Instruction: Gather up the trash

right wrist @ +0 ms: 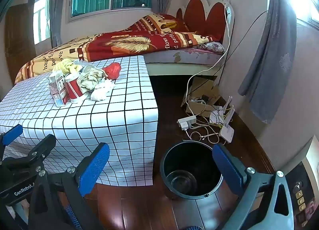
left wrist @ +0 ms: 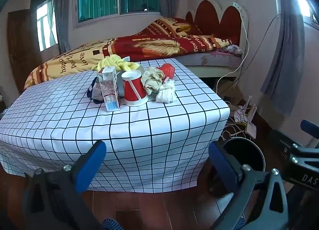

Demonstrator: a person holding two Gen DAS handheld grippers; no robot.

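— While both tools hang over the near edge of the table (left wrist: 139, 130), how do their jaws stand?

— The left gripper (left wrist: 157, 162) is spread wide, its blue pads well apart, with nothing between them but the hanging checked cloth. The right gripper (right wrist: 161, 166) is spread just as wide; in its own view the black bin (right wrist: 191, 170) shows between the pads, lower down on the wooden floor, and no pad touches it.

— And the trash?

— It lies in a cluster toward the far side of the tabletop. A milk carton (left wrist: 109, 90) stands upright at the left, just beside a red paper cup (left wrist: 134, 91) set mouth down. To the right of the cup sits a crumpled beige wrapper (left wrist: 152, 79), with a white tissue wad (left wrist: 166, 92) in front of it and a red plastic bag (left wrist: 166, 69) behind. A yellow cloth (left wrist: 116, 63) lies at the back, near the bed (left wrist: 139, 44). Something dark lies behind the carton; what it is cannot be told.

— Where is the bin?

— It stands on the floor by the right corner of the table, open at the top, nothing showing inside but its base. Beyond it, near the wall, lie a power strip (right wrist: 186, 121), tangled cables and a white router (right wrist: 226, 132).
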